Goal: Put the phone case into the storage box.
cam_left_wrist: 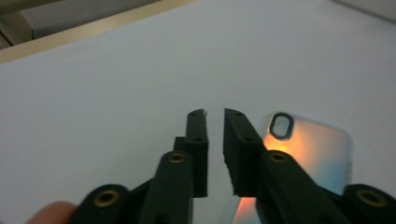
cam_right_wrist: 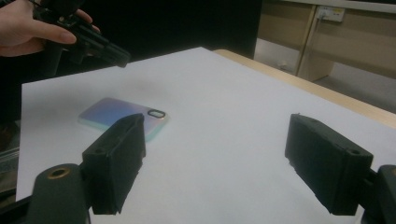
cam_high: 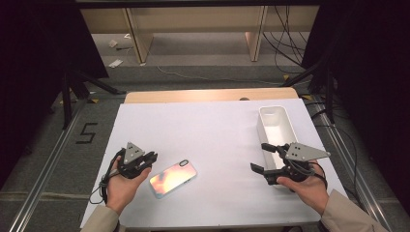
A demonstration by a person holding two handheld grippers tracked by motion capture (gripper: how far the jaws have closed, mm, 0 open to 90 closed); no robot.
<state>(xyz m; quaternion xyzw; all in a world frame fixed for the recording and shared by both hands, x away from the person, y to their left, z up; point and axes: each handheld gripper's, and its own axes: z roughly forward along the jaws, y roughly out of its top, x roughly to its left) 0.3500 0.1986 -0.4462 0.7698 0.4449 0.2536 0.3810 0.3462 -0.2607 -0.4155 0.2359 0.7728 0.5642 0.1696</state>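
Left gripper (cam_left_wrist: pixel 214 116), seen along its own two black jaws, which stand nearly together with a narrow gap between the tips and nothing held. The phone case (cam_left_wrist: pixel 310 149) lies flat on the white table surface (cam_left_wrist: pixel 116 84) just to the right, its iridescent back and camera cutout upward, partly hidden behind the right jaw. A wooden table edge (cam_left_wrist: pixel 84 35) borders the far left.

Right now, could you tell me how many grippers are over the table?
2. The left gripper is shut, just left of the phone case. The right gripper stands open beside the white bin, near the table's right edge.
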